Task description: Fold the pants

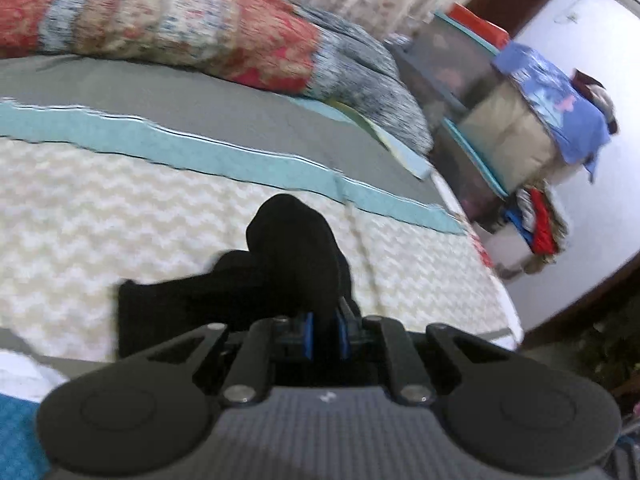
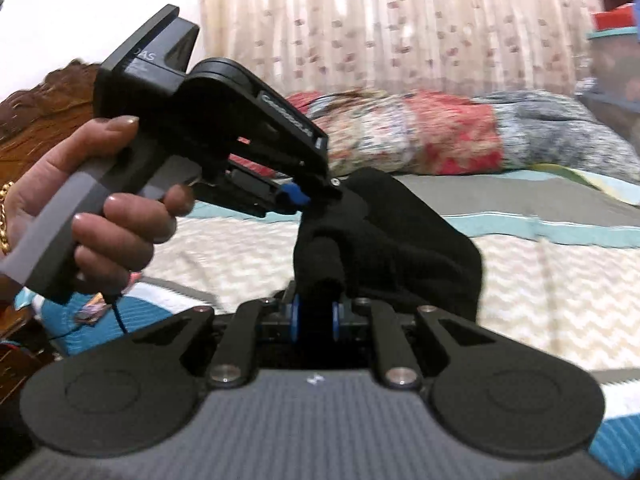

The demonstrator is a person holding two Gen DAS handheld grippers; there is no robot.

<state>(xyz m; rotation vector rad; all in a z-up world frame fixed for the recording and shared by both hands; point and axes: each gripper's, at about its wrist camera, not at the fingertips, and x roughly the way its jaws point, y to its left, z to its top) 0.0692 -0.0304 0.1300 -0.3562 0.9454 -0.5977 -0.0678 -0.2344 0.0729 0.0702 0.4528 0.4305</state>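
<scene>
The black pants [image 1: 288, 236] hang bunched above the bed. In the left wrist view my left gripper [image 1: 324, 332] is shut on a fold of them, with the cloth pinched between its blue pads and rising in a dark lump ahead. In the right wrist view my right gripper [image 2: 316, 316] is shut on another bunch of the pants [image 2: 400, 240], which drape to the right. The left gripper [image 2: 298, 198], held by a person's hand [image 2: 100, 208], bites the same cloth just above and left of it. The two grippers stand close together.
A cream chevron bedspread [image 1: 100, 220] with teal and grey bands lies below. A red and blue patterned quilt [image 1: 180, 28] is piled at the far side. Stacked storage boxes [image 1: 472, 92] and a heap of clothes [image 1: 536, 220] stand beyond the bed's right edge. A wooden headboard [image 2: 40, 100] rises on the left.
</scene>
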